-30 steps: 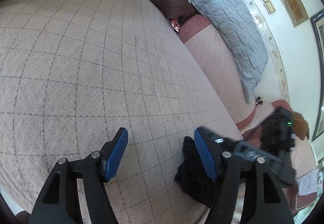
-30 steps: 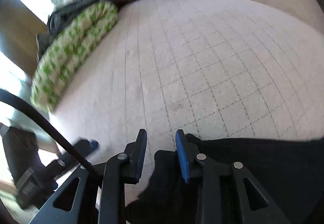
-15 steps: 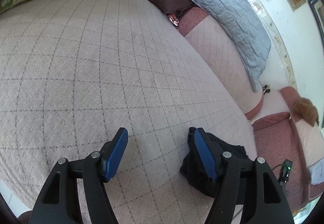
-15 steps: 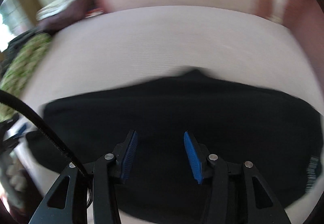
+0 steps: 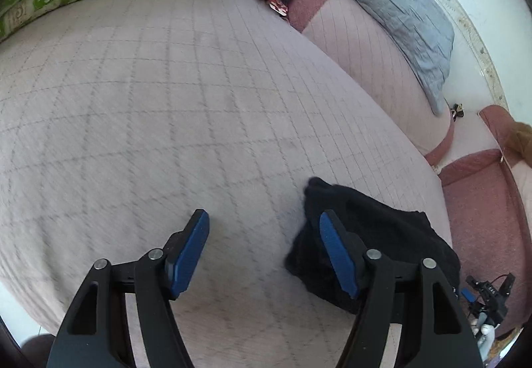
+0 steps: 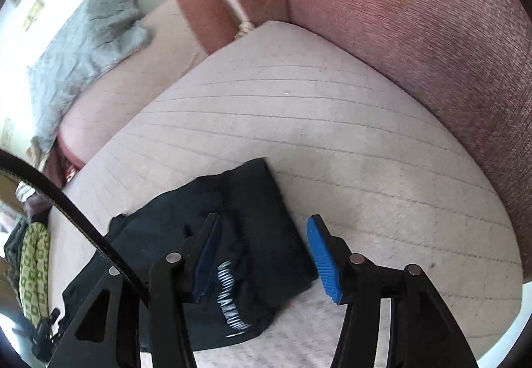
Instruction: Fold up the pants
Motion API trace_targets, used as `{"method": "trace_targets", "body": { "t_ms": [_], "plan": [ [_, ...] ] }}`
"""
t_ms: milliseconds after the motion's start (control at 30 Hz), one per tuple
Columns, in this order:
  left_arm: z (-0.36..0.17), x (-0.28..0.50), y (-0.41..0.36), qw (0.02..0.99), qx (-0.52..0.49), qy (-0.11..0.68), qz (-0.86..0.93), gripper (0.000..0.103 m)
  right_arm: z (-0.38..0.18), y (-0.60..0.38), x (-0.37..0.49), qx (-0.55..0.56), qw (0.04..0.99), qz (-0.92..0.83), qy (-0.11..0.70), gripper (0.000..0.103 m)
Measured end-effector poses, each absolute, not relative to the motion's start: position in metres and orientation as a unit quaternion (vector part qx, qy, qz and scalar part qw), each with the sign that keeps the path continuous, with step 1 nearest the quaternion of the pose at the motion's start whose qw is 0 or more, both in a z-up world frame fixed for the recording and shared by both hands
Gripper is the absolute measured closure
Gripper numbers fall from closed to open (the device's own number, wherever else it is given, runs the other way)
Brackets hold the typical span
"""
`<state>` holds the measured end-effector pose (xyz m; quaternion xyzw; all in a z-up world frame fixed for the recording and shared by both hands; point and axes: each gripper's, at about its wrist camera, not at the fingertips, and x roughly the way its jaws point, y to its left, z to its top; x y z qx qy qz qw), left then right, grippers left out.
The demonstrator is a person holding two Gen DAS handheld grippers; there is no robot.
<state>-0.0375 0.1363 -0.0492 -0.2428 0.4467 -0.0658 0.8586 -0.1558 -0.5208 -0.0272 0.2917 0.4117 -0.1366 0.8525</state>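
Right wrist view shows the black pants (image 6: 212, 235) bunched at lower centre on the quilted bed (image 6: 349, 135), under the right hand-held gripper (image 6: 262, 255), whose jaws have just been opening and stand apart, seemingly to pick a fresh edge, while the left hand-held gripper (image 5: 262, 245) waits open beside them.

In the left wrist view the right finger (image 5: 335, 255) of the left gripper (image 5: 262, 251) covers the near part of the black pants (image 5: 382, 228), so their lower edge cannot be traced, and the small dark device (image 5: 488, 296) at four o'clock is too small to name. In the right wrist view the pants (image 6: 252, 201) run behind the left finger (image 6: 206, 255) of the right gripper (image 6: 262, 255) and a black cable (image 6: 66, 201), and out past the frame at seven o'clock. The white lettering (image 6: 232, 298) on them is too blurred to read.
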Motion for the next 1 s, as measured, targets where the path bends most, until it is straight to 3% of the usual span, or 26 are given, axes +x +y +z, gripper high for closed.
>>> {"method": "trace_targets", "body": {
  "t_ms": [167, 300, 367, 433, 500, 633, 700, 1000],
  "plan": [
    [-0.052, -0.034, 0.095, 0.841, -0.258, 0.459, -0.126, 0.024, -0.014, -0.442, -0.123, 0.234, 0.875, -0.054, 0.419, 0.044],
    [-0.057, -0.039, 0.050, 0.873, -0.144, 0.450, -0.121, 0.019, -0.009, -0.367, -0.095, 0.192, 0.879, 0.017, 0.437, 0.044],
    [-0.059, -0.044, 0.048, 0.884, -0.115, 0.439, -0.110, 0.033, -0.010, -0.329, -0.080, 0.175, 0.873, 0.057, 0.451, 0.043],
    [-0.060, -0.048, 0.060, 0.885, -0.135, 0.436, -0.093, 0.053, -0.010, -0.291, -0.064, 0.152, 0.866, 0.097, 0.467, 0.043],
    [-0.062, -0.050, 0.078, 0.876, -0.194, 0.431, -0.100, 0.055, -0.010, -0.240, -0.043, 0.112, 0.851, 0.148, 0.491, 0.043],
    [-0.067, -0.052, 0.094, 0.861, -0.269, 0.418, -0.104, 0.055, -0.012, -0.145, -0.006, 0.017, 0.820, 0.235, 0.522, 0.041],
    [-0.065, -0.054, 0.094, 0.863, -0.267, 0.417, -0.104, 0.053, -0.016, -0.093, 0.010, -0.044, 0.794, 0.274, 0.541, 0.036],
    [-0.064, -0.053, 0.083, 0.869, -0.262, 0.407, -0.101, 0.040, -0.075, 0.036, 0.047, -0.224, 0.699, 0.260, 0.627, 0.029]
  ]
}}
